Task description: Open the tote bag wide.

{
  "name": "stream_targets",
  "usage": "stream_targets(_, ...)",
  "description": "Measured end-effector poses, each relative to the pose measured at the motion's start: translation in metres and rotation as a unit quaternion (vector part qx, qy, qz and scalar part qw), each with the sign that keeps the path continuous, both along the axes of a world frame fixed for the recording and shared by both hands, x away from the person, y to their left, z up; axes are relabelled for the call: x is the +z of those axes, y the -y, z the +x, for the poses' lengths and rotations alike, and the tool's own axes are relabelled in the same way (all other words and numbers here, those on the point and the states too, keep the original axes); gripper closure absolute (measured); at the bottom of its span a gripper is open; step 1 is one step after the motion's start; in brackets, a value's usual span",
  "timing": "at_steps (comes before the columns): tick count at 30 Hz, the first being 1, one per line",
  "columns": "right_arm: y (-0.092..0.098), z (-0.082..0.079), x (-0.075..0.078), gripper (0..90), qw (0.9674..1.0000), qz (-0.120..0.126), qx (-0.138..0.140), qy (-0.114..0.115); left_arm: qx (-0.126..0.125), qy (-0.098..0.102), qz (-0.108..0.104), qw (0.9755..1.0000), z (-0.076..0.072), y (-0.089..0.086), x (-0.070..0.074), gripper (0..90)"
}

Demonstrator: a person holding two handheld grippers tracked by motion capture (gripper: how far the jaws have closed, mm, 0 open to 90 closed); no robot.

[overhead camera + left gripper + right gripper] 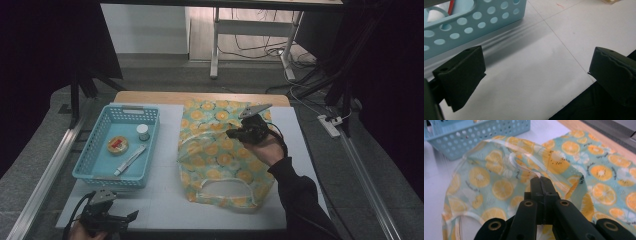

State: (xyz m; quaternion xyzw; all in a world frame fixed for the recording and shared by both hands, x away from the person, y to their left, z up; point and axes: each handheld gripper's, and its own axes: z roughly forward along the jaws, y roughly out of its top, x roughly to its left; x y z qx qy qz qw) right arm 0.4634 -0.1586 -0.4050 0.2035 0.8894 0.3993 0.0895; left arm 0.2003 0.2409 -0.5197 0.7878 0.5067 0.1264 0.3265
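An orange-print plastic bag (220,150) lies on the white table top, its handle loop toward the near edge. My right gripper (235,133) is over the bag's middle, shut on a pinch of the bag's upper film (537,173), which rises in a ridge to the jaws. The bag (496,182) bulges up around that pinch. My left gripper (131,216) rests at the near left corner of the table, its jaws wide apart over bare table with nothing between them; its fingers (461,72) stand just in front of the blue basket.
A light blue perforated basket (90,162) stands at the left, holding a small white jar (143,131), a round tin (117,144) and a white tube (129,160). The basket wall (474,23) is close ahead of the left gripper. Metal rails flank the table.
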Motion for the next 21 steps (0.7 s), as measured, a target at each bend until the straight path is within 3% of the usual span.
stream_targets(11,-0.014,0.015,0.023,90.0,0.9999,0.013,-0.003,0.009,0.000,0.000,-0.001,1.0000,0.000,0.000,0.000,0.6)
stream_targets(21,-0.023,0.026,0.027,90.0,0.9998,0.016,-0.004,0.010,0.001,0.001,-0.005,1.0000,0.000,-0.001,0.000,0.5)
